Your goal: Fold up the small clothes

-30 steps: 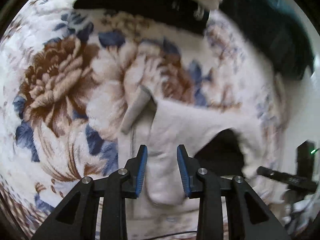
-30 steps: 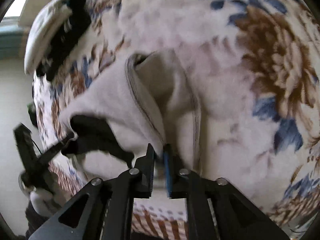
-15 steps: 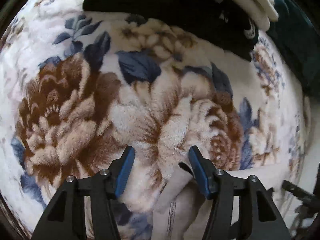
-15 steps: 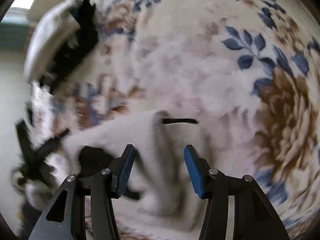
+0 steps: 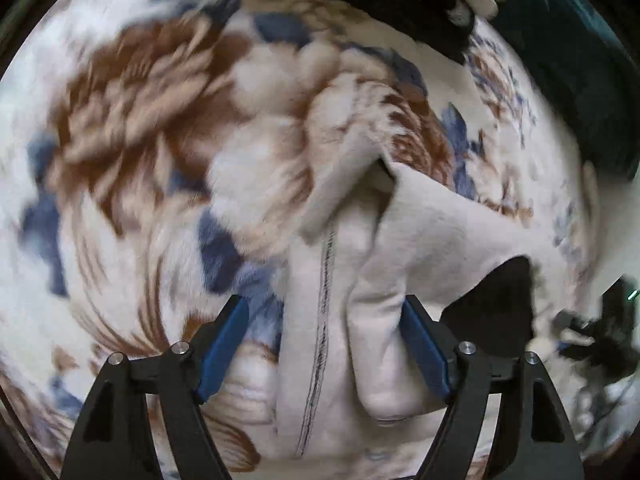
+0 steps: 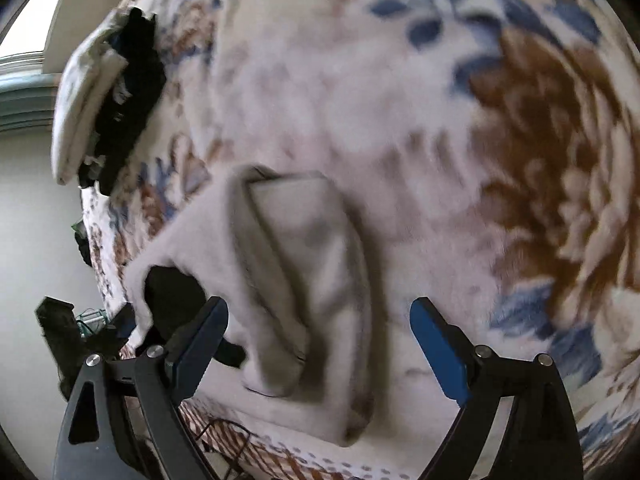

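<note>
A small cream garment (image 5: 420, 220) lies rumpled on the floral fleece blanket (image 5: 160, 120), with a stitched seam running down its folded part. My left gripper (image 5: 324, 304) hangs just over its near end. The jaws are opening, a soft fold lies between the blue pads, and nothing is pinched. In the right wrist view the same garment (image 6: 304, 248) lies partly folded near the blanket's edge. My right gripper (image 6: 320, 304) stands wide over it, jaws still opening and the pads well clear of the cloth. A dark patch (image 5: 500, 300) shows under the garment's far edge.
A stack of folded black and cream clothes (image 5: 400, 0) sits at the far side of the blanket, also seen as the stack (image 6: 100, 100) in the right view. Dark teal cloth (image 5: 580, 80) lies beyond it. Past the blanket's edge stands a black device (image 6: 60, 332) on pale floor.
Both grippers have opened wide. The right one, shut on the garment's edge a second ago, has let it go. The left one dropped back down over the garment.
</note>
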{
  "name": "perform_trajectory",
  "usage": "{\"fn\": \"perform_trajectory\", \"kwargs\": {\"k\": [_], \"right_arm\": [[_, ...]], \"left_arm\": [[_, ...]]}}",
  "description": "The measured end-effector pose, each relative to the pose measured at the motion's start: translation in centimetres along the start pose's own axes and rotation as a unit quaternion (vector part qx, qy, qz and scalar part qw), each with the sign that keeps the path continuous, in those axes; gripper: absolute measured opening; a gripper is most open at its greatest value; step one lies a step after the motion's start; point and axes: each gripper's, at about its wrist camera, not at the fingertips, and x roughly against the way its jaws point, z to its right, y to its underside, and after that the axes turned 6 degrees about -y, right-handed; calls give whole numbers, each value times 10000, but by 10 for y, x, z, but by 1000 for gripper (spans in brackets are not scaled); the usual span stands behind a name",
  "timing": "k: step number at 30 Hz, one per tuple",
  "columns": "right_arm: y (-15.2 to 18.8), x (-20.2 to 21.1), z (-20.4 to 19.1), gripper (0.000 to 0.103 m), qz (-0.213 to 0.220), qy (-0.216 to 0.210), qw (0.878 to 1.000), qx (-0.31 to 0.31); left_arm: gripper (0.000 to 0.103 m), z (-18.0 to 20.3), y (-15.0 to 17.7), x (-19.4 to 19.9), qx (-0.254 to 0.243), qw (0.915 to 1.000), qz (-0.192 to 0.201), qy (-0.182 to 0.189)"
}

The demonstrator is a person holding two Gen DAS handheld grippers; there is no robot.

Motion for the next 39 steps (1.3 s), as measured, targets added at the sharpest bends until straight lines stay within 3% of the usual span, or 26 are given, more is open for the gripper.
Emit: {"fn": "perform_trajectory", "kwargs": {"k": [10,14,16,17,19,20,23,24,27,33,39], "right_arm": [[6,-32,9,100,-475,-914,9947,4],[5,-38,5,100,-537,-1365,9892,-69],[5,-41,3,100,-547,-1430,9882,-97],[5,-42,3,100,-553,-1450,9878,-107],[5,-44,0,98,-538,-1448,9879,-114],[6,-42,0,92,-485,-1497,9875,-121],[7,-45,-11,35,-423,-1301,9906,61],[8,-44,-13,31,-402,-1190,9920,120],[12,-39,-16,24,-238,-1279,9914,127],[23,-16,-32,22,-63,-1456,9891,200],[30,21,-84,21,33,-1553,9861,582]], "left_arm": [[83,-8,-4,-12,481,9938,-123,994],[83,-9,-2,-8,478,9930,-3,1078],[58,-3,1,-1,287,9923,179,1194],[33,3,2,1,170,9928,183,1174],[25,14,2,0,18,9931,264,1144],[23,16,3,5,-19,9929,373,1129],[21,18,3,14,-44,9922,519,1130],[20,18,4,18,-33,9917,574,1150],[20,23,2,32,-78,9909,691,1155],[19,37,0,73,-221,9888,903,1169],[19,40,-27,143,-145,9823,1265,1373]]}}
